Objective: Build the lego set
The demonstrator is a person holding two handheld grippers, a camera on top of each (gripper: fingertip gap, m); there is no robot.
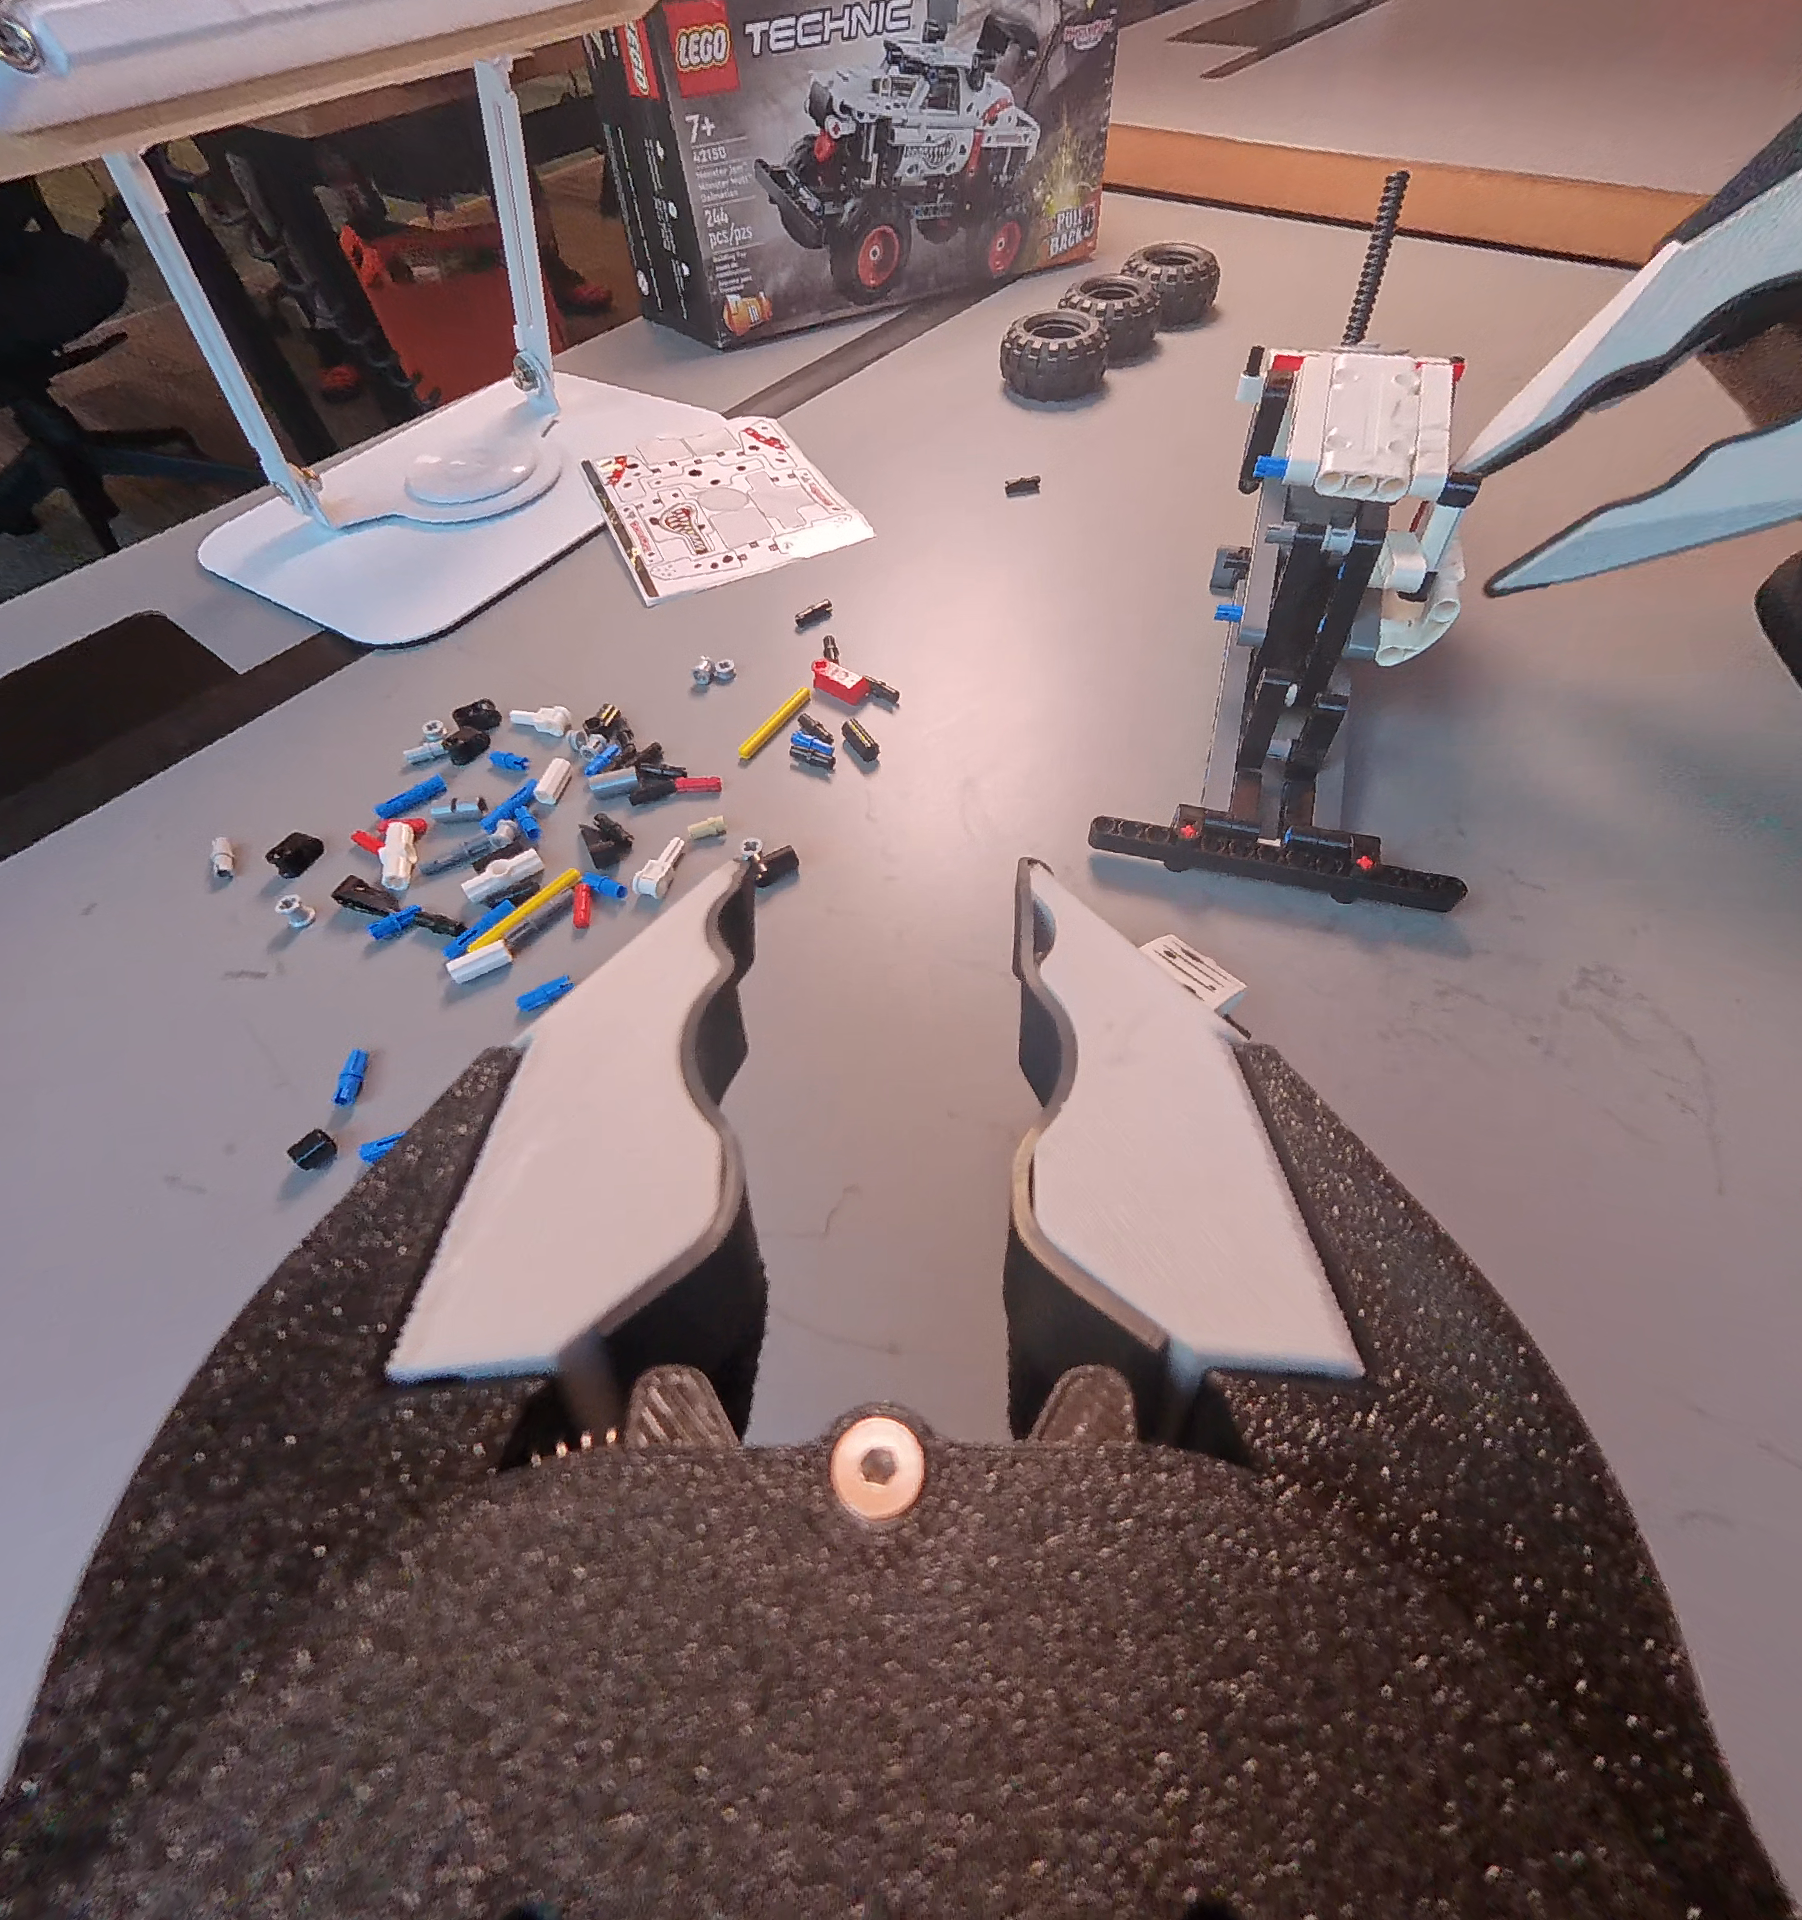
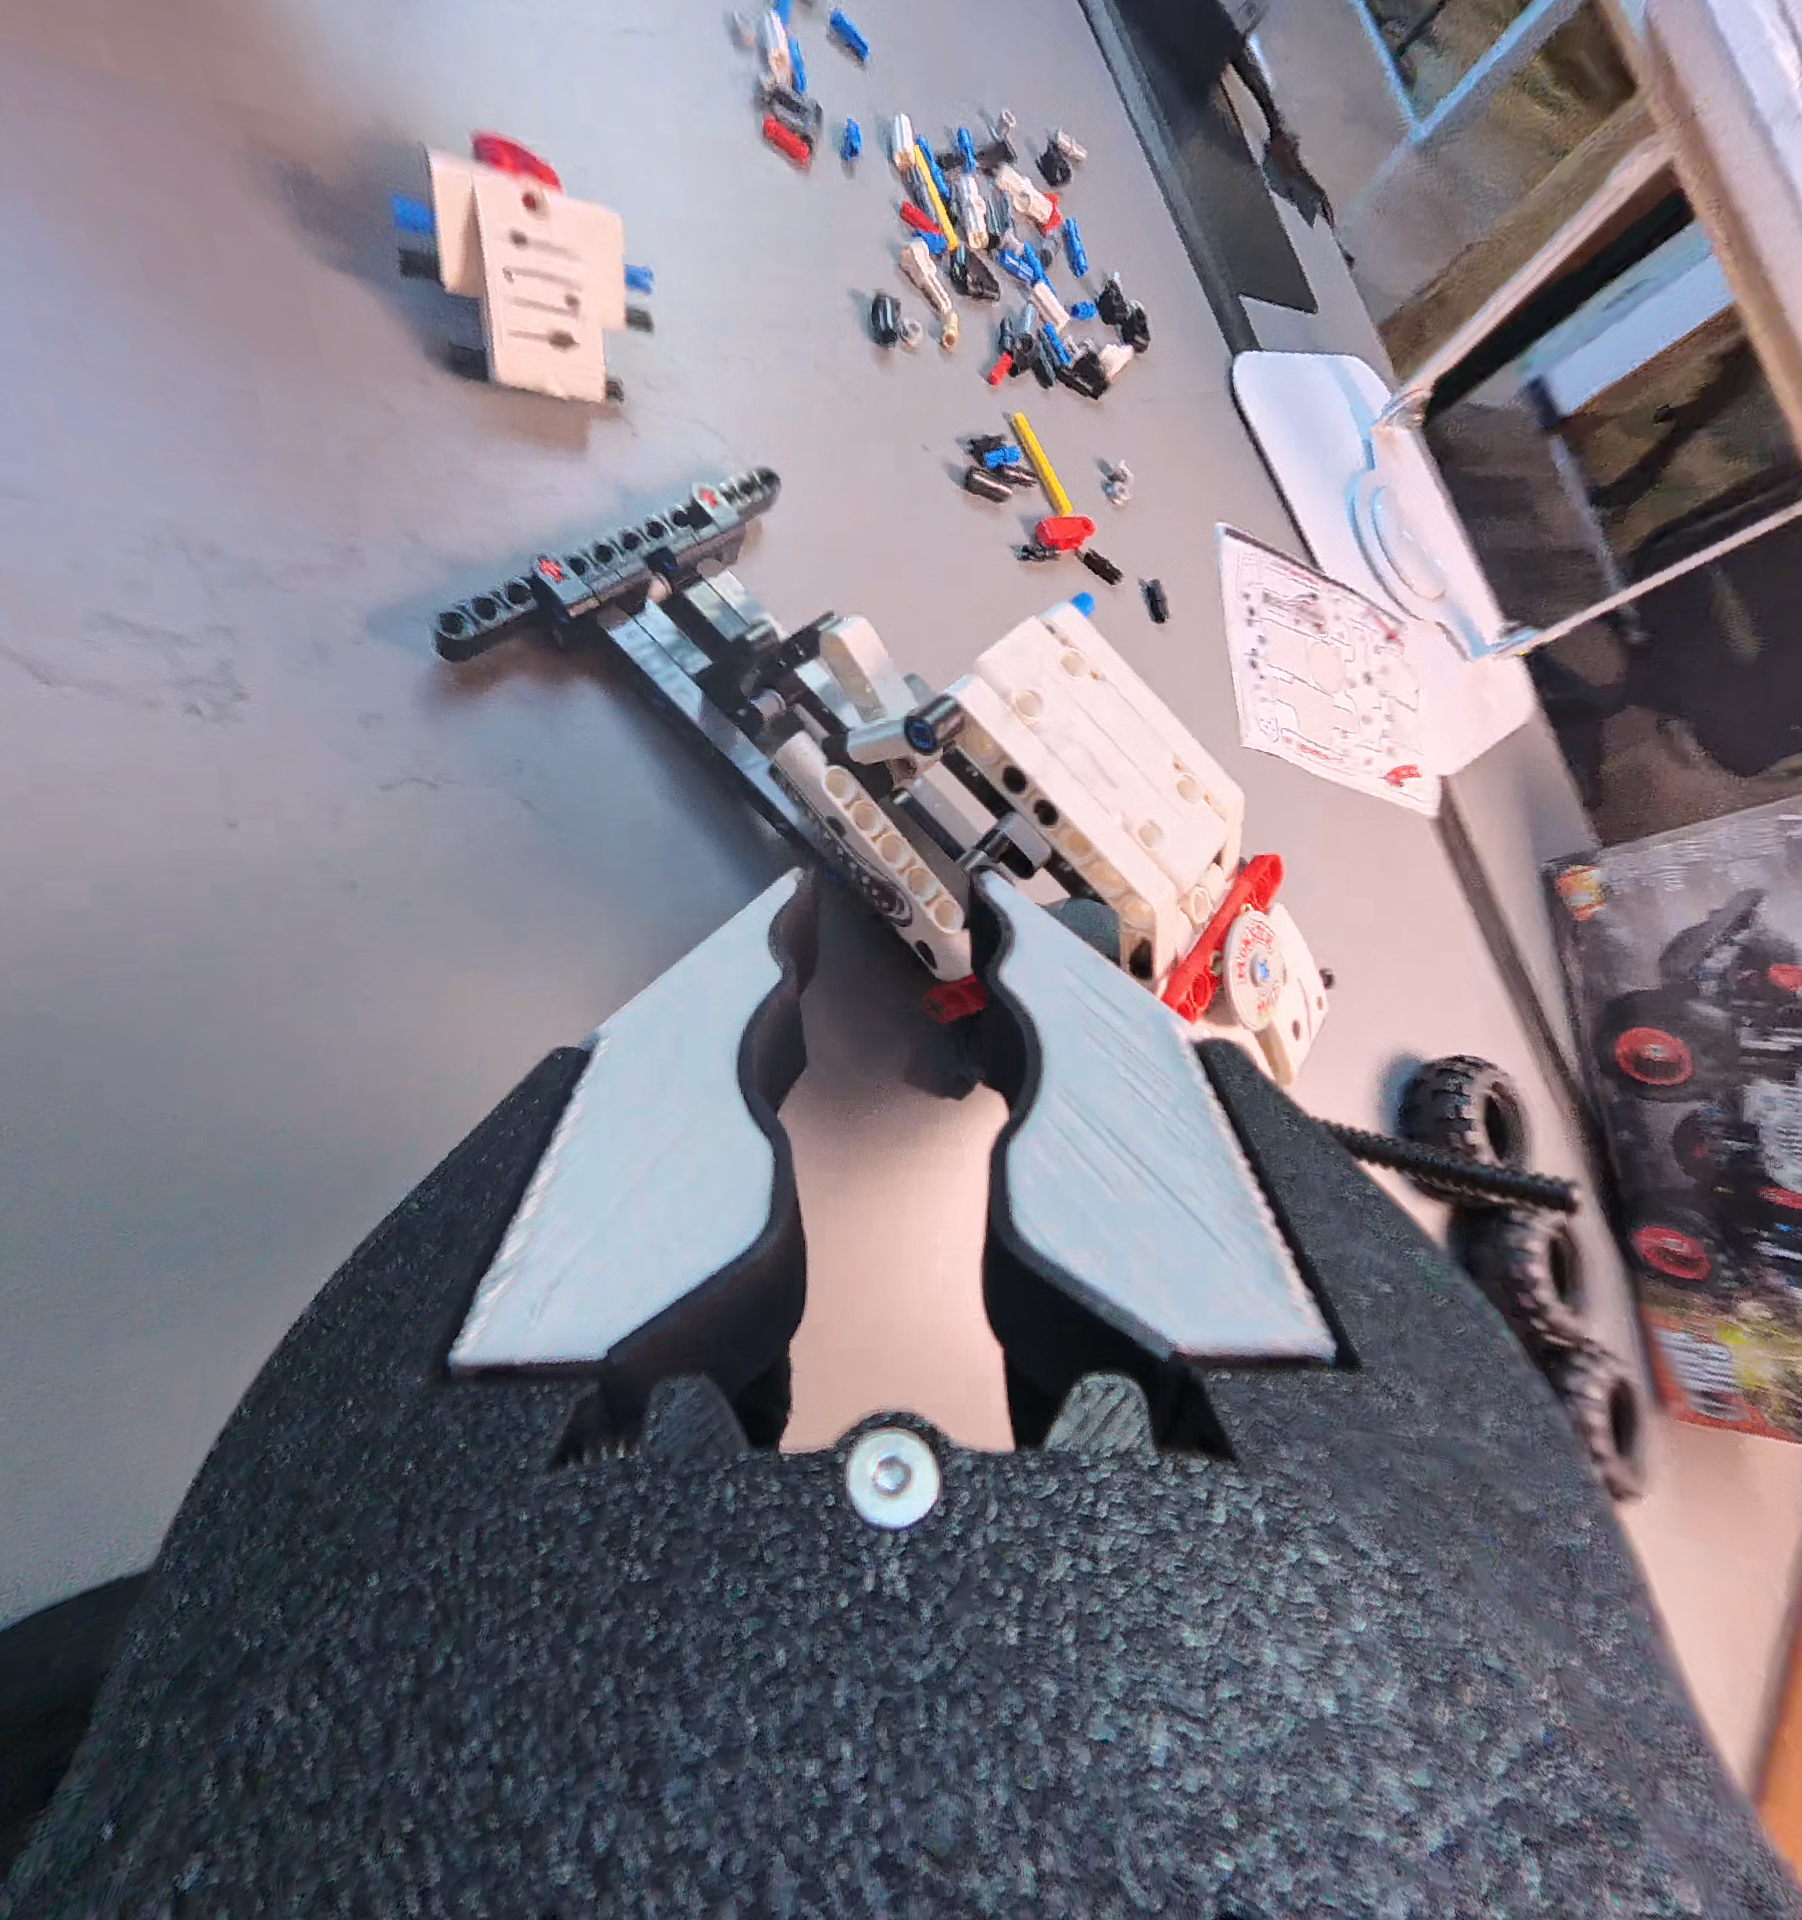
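The left tool point(image 1: 881, 873) gapes empty; the right tool point(image 2: 892, 899) stands part-open against the chassis point(image 1: 1312, 582), its hold unclear. Beside the chassis, loose pins point(image 1: 523, 821) and tyres point(image 1: 1110, 317) lie unfitted: roughly half built.

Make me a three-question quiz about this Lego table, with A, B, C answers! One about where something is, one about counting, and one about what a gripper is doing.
1. Where do the black tires sit?
A. In front of the Lego box
B. Inside the pile of small pieces
C. On the lamp base

2. How many black tires stand in the row?
A. One
B. Three
C. Six

3. What is the left gripper doing?
A. Squeezing a yellow stick
B. Holding the sticker sheet
C. Open, holding nothing

Answers:
1. A, the tires line up on the table just in front of the box, far from the pile.
2. B, three tires show side by side.
3. C, its two fingers stand wide apart with only bare table between them.
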